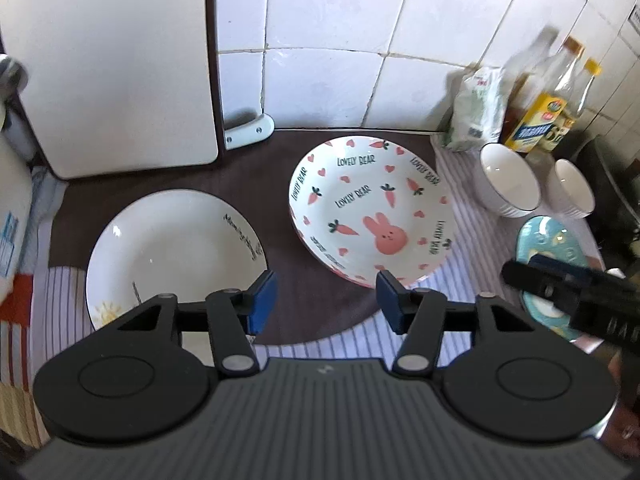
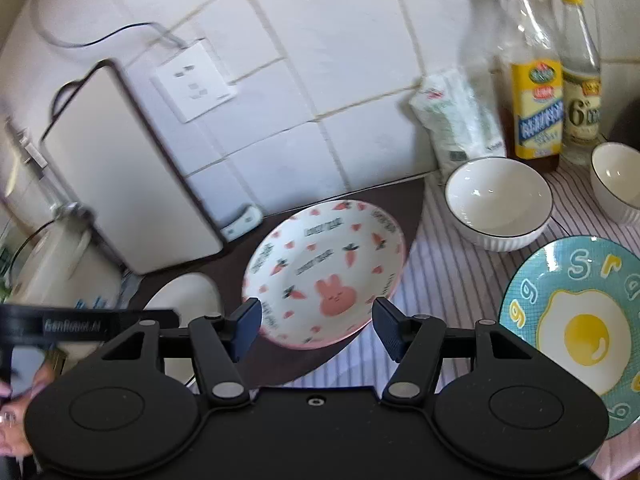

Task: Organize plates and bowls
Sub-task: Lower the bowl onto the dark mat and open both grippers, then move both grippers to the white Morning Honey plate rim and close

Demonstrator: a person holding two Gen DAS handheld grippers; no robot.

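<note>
white plate (image 1: 176, 256): far left of the row, flat on the dark mat (image 1: 276, 160), just beyond the left claw's left pad; half hidden behind the left gripper in the right wrist view.
left gripper (image 1: 326, 300): released, nothing between the blue pads; it hangs above the mat over the gap between the white plate and the rabbit plate, pointing steeply down.
rabbit plate (image 1: 372, 208): middle of the row, on the mat with its right edge over the striped cloth (image 1: 464, 184); one side looks propped, so it may be tilted or resting on another dish, i cannot tell which. it lies ahead and slightly right of the left claw, its near rim just beside the right pad.
right gripper (image 2: 316, 326): released, empty; the rabbit plate's near rim shows in the gap between the pads, but the pads do not press it.
near bowl (image 2: 498, 204): upright on the cloth, far and right of the right claw.
far bowl (image 2: 616, 180): upright, just right of the near bowl, not touching as far as i can see.
egg plate (image 2: 576, 332): flat on the cloth at the right, near side, beside the right claw.
deciding relation: round dishes, no long axis; the rabbit plate sits between both claws, and the right claw looks squarer to its near rim.
likely next: a judgement only, a rim grasp on the rabbit plate to stack it.
</note>
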